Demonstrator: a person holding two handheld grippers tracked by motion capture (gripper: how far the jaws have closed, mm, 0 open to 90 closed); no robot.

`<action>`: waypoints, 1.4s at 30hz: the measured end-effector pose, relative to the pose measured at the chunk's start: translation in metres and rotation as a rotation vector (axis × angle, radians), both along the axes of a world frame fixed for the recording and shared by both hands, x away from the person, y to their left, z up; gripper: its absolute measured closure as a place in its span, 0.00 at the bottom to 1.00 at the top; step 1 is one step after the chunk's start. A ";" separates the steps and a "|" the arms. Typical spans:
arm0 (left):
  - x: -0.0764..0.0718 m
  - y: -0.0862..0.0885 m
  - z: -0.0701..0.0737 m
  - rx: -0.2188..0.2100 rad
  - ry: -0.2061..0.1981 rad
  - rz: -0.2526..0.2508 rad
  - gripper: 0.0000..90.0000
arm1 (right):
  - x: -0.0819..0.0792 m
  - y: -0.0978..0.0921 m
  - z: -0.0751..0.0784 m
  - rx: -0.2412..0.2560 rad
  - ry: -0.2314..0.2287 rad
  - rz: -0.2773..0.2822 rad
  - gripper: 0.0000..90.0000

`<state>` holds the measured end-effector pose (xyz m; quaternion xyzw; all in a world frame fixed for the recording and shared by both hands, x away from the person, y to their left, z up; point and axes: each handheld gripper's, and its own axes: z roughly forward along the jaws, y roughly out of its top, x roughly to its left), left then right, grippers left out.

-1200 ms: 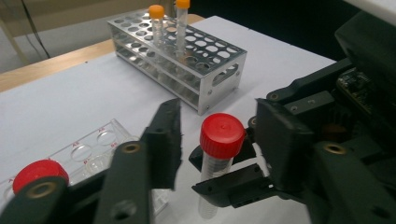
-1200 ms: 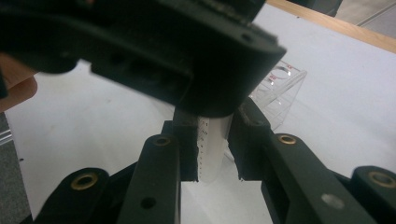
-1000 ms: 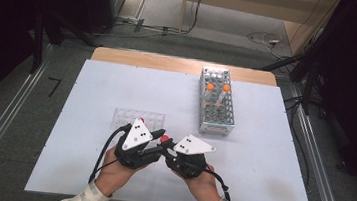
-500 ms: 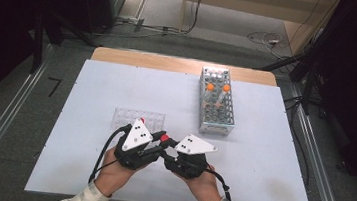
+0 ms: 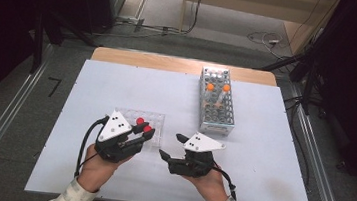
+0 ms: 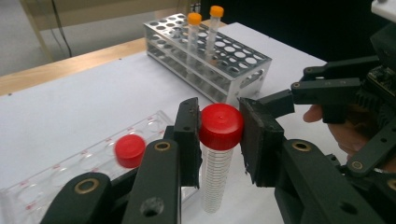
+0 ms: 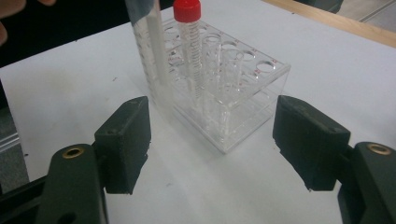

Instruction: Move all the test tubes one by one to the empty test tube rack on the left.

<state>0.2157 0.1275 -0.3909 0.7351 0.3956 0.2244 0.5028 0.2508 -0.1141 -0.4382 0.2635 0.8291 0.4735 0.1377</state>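
Left gripper (image 6: 218,135) of mine clamps a red-capped tube (image 6: 218,154) beside the clear rack (image 5: 139,121); my right gripper (image 5: 168,146) gapes wide nearby, metal rack (image 5: 216,104) beyond.

— Top of the held tube (image 7: 142,42)? Cut off by the upper edge of the right gripper view, cap out of frame.
— And the second red cap (image 6: 129,150)? Blurred in the left gripper view; tube beneath hidden behind the left hand-held gripper (image 6: 218,140).
— Clear rack (image 6: 70,163)? Partly hidden behind the same jaws.
— Metal rack (image 5: 216,102) contents? Too small to count from above.
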 end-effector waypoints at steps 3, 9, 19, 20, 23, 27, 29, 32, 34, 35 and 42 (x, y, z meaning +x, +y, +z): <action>0.000 0.008 0.004 -0.009 -0.002 0.013 0.78 | 0.002 -0.001 -0.001 -0.006 0.005 -0.004 0.29; 0.003 0.025 0.010 -0.026 -0.016 0.066 0.78 | 0.003 -0.002 0.000 -0.003 -0.001 -0.014 0.29; 0.014 0.038 0.021 -0.037 -0.044 0.133 0.78 | 0.004 -0.004 -0.001 0.001 0.014 -0.041 0.30; 0.015 0.039 0.021 -0.038 -0.046 0.139 0.78 | 0.005 -0.004 0.000 0.001 0.013 -0.042 0.30; 0.019 0.040 0.020 -0.030 -0.048 0.153 0.78 | 0.005 -0.005 0.000 0.004 0.013 -0.046 0.30; 0.024 0.037 0.015 -0.006 -0.047 0.165 0.78 | 0.005 -0.005 -0.001 0.002 0.016 -0.046 0.30; 0.026 0.036 0.011 0.000 -0.045 0.173 0.78 | 0.005 -0.004 -0.001 0.003 0.019 -0.047 0.30; 0.029 0.035 0.004 0.004 -0.041 0.184 0.77 | 0.006 -0.005 -0.001 0.005 0.020 -0.048 0.30; 0.031 0.035 -0.001 0.008 -0.038 0.193 0.77 | 0.006 -0.006 -0.001 0.007 0.023 -0.051 0.30; 0.031 0.034 -0.003 0.009 -0.033 0.194 0.77 | 0.006 -0.006 -0.001 0.007 0.023 -0.054 0.30; 0.031 0.029 -0.011 0.018 -0.019 0.183 0.77 | 0.006 -0.008 -0.001 0.006 0.016 -0.051 0.31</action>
